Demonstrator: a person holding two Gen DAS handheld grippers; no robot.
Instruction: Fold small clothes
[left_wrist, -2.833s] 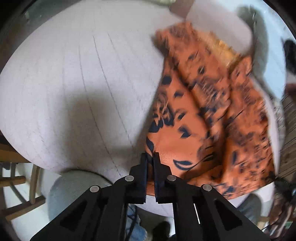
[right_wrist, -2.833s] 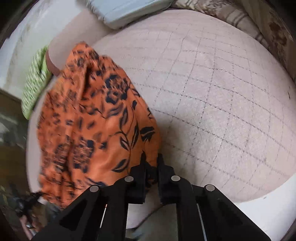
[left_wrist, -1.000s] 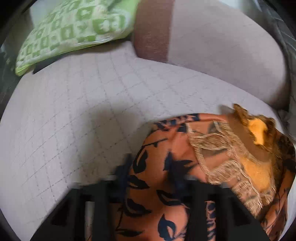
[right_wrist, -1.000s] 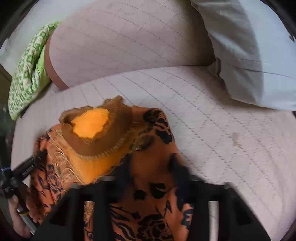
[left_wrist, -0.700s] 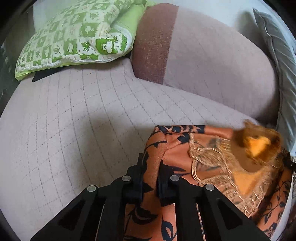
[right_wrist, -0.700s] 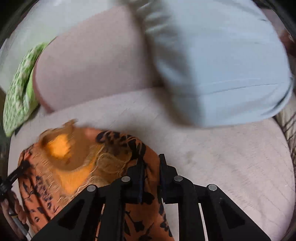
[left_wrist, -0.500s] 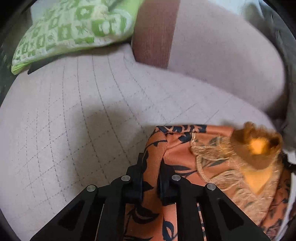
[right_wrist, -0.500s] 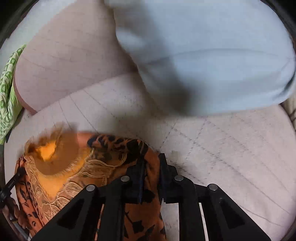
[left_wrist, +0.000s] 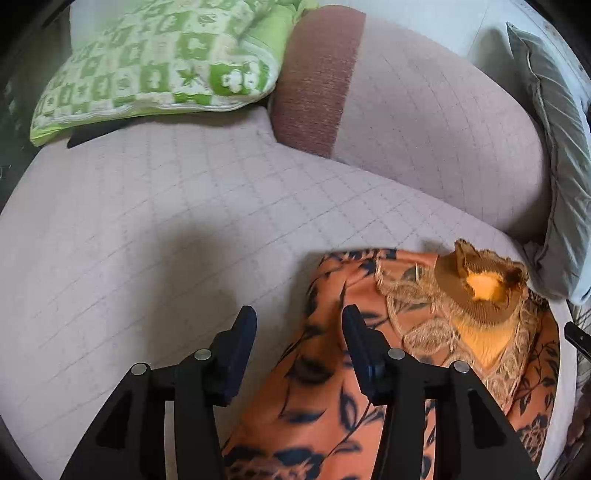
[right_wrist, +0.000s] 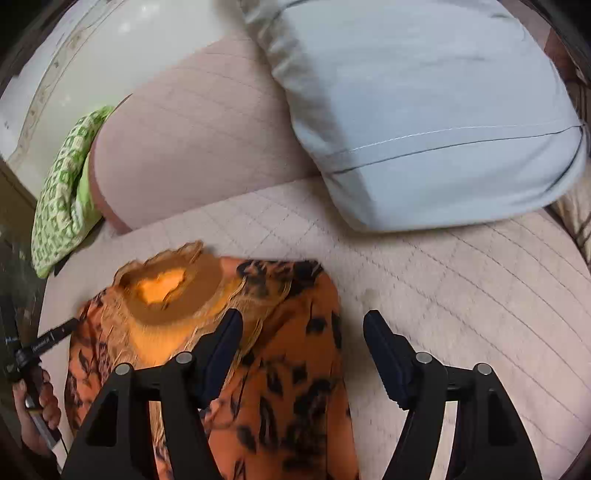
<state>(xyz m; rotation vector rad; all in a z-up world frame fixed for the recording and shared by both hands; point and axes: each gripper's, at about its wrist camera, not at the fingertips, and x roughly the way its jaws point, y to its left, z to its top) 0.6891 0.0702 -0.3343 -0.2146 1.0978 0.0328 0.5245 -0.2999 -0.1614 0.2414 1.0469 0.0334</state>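
Observation:
An orange garment with dark blue leaf print (left_wrist: 325, 373) lies flat on the quilted beige sofa seat (left_wrist: 155, 221), neckline away from me. Its brown collar with gold lace trim (left_wrist: 480, 295) shows the orange lining. My left gripper (left_wrist: 299, 321) is open, its jaws straddling the garment's left shoulder edge. In the right wrist view the same garment (right_wrist: 291, 354) lies below my right gripper (right_wrist: 303, 325), which is open over the right shoulder corner. The collar (right_wrist: 166, 291) sits to its left.
A green patterned cushion (left_wrist: 159, 62) lies at the back left. A pale grey-blue pillow (right_wrist: 424, 110) leans at the back right, close to the garment's corner. The sofa backrest (left_wrist: 424, 122) rises behind. The person's left hand with its gripper handle (right_wrist: 37, 369) shows at the left edge.
Both grippers were shut on the garment's shoulder corners and carried it onto the seat. Now both have opened and let go, and the garment rests on the sofa.

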